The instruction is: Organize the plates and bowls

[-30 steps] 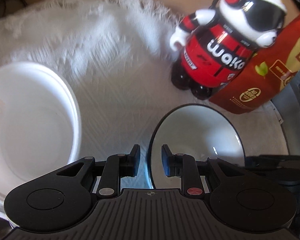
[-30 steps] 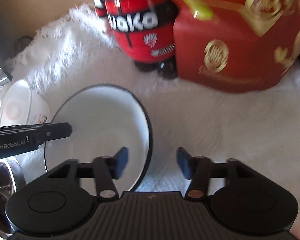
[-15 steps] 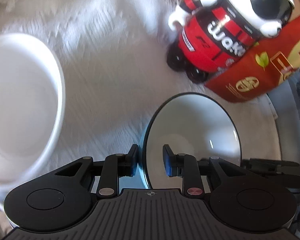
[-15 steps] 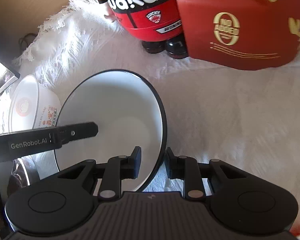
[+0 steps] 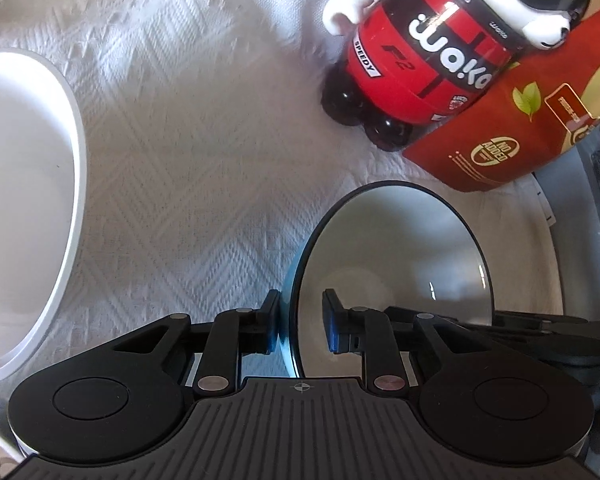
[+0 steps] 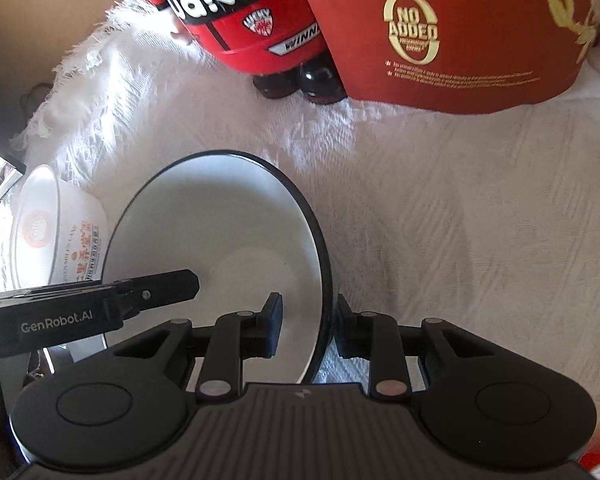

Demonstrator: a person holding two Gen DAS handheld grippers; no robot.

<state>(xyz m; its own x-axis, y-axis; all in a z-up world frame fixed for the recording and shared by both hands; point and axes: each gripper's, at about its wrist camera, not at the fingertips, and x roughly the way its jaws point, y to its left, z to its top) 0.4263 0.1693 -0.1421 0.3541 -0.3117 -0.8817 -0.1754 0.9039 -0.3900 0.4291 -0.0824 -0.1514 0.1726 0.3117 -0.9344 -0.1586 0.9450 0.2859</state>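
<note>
A white bowl with a black rim and blue outside [image 5: 400, 260] [image 6: 220, 240] sits tilted over the white cloth. My left gripper [image 5: 302, 328] straddles its left rim, the outer pad on the blue wall, and its jaws are closing on it. One finger of that gripper [image 6: 160, 292] reaches over the bowl in the right wrist view. My right gripper [image 6: 308, 320] is shut on the opposite rim, one finger inside, one outside. A second white bowl with orange print [image 5: 20, 200] [image 6: 56, 232] stands to the left, apart from both grippers.
A red and black mascot bottle [image 5: 420, 60] [image 6: 236, 12] and a red carton [image 5: 520, 120] [image 6: 440, 40] stand just behind the bowl. The fringed white cloth [image 5: 200, 160] ends at the left over brown table [image 6: 40, 20]. Bare cloth lies to the right [image 6: 480, 240].
The right gripper, open beside the bowl a second ago, slid over its rim and shut on it. The left gripper stayed on the rim. Bottle and carton now appear closer.
</note>
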